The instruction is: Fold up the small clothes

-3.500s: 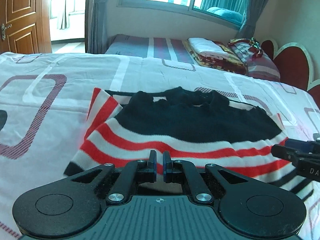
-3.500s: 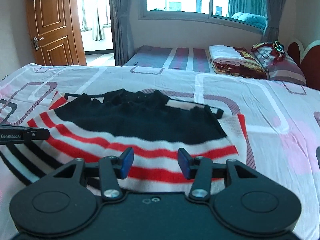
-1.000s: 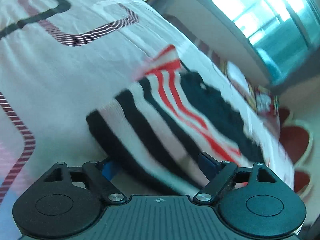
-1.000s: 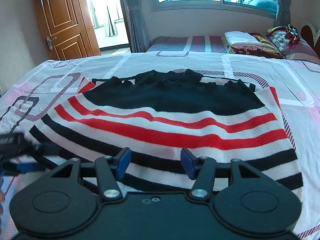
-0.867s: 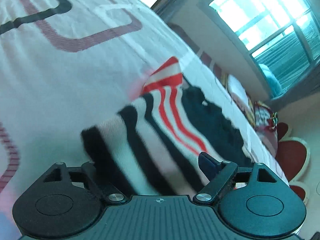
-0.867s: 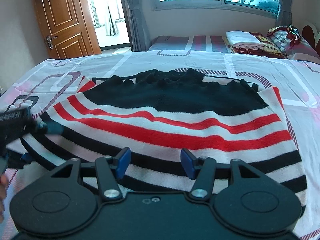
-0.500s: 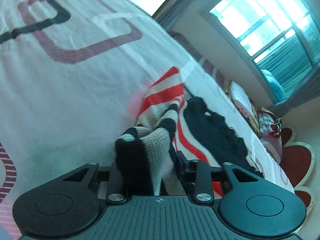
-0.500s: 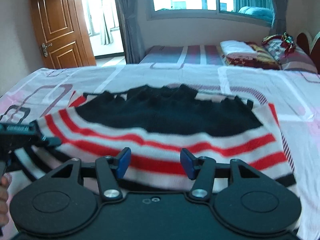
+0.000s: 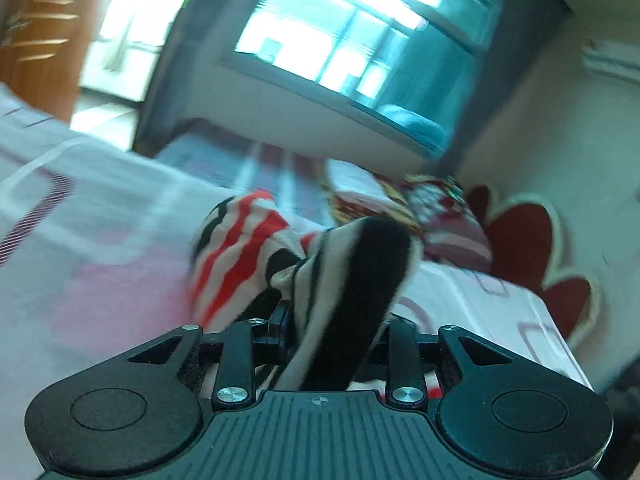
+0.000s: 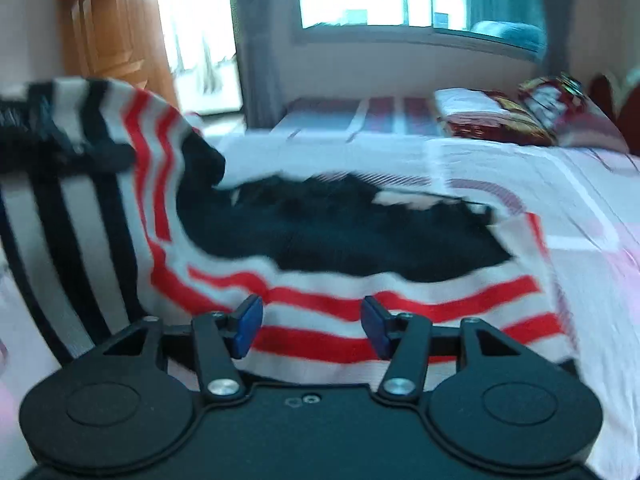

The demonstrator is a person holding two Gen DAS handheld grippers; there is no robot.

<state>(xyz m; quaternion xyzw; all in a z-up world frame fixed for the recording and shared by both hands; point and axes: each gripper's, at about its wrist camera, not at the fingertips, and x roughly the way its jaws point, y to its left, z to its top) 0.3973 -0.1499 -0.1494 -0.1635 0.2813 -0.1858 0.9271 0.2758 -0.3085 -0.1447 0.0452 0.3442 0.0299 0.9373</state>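
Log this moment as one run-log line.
left gripper: shut on striped sweater, corner lifted | right gripper: open, over hem | bed: sweater partly flat

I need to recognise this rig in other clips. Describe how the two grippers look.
Both are matte black. The left gripper has a ribbed body with a small crosshair mark, two round side discs, triangular cut-outs and silver screws. The right gripper has the same discs, cut-outs and screws on a smooth body, plus blue finger pads. No cables or sleeves show.
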